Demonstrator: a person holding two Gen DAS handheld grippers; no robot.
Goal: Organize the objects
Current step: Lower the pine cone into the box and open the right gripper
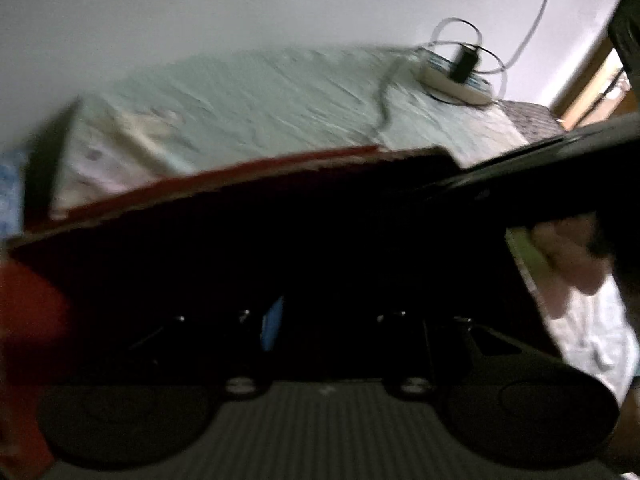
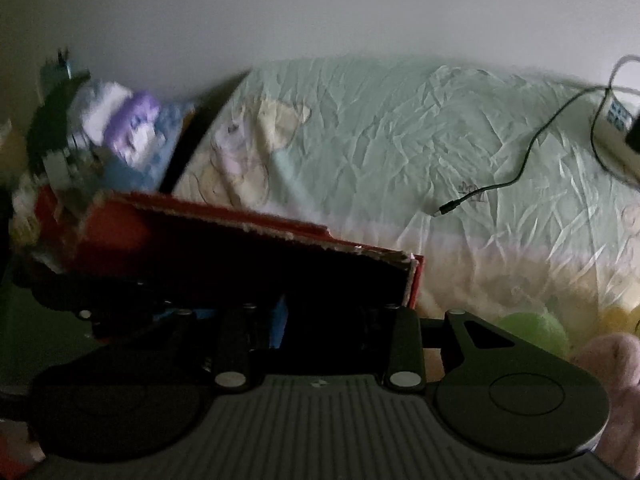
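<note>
Item: red cardboard box (image 2: 248, 240), flat, frayed-edged; raised over the bed (image 2: 400, 128), just ahead of both cameras. Light, stiff, crushable: take it by the rims. Your left gripper (image 1: 320, 320) and right gripper (image 2: 316, 320): apparently clamped on it; jaws too dark to tell.

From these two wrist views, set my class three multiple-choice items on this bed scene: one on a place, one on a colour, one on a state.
1. Where does the power strip lie?
A. on the bed sheet
B. on the floor
C. inside the box

2. What colour is the cardboard box?
A. blue
B. red
C. yellow

3. How does the loose cable plug lie?
A. plugged into the box
B. held by a gripper
C. free on the sheet

Key: 1 A, it rests on the pale green bed sheet near the wall. 2 B, its rim and sides show red. 3 C, its end touches only sheet.
</note>
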